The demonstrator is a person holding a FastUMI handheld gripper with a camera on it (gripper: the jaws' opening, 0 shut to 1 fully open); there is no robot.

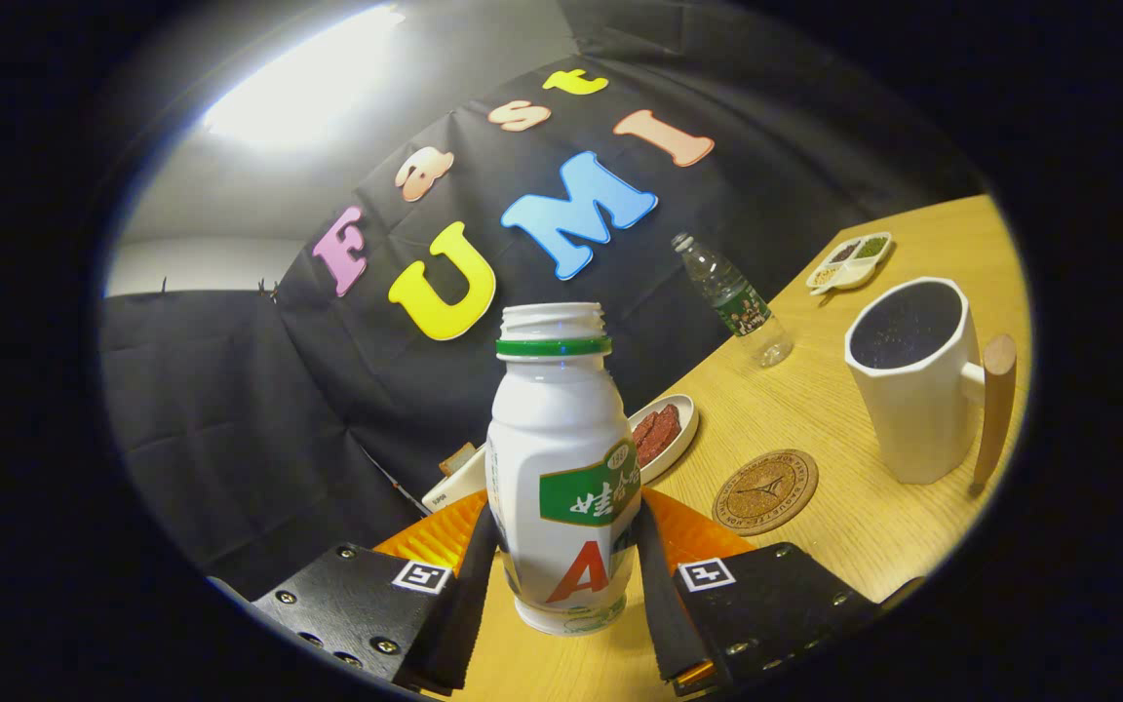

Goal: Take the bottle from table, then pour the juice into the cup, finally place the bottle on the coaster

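A white juice bottle (561, 458) with a green neck ring and no cap stands between my fingers. Both fingers press its lower sides, so my gripper (561, 575) is shut on it. The bottle looks lifted and tilted along with the view, its base above the wooden table (844, 526). A round cork coaster (765, 491) lies just ahead and to the right of the fingers. Beyond it stands a white cup (912, 380) with a dark inside and a wooden handle.
A clear plastic water bottle (735, 302) stands far back by the wall. A small divided dish (850, 261) sits at the far right. An oval plate (664, 434) with reddish slices lies behind the juice bottle, beside a white tray (459, 476).
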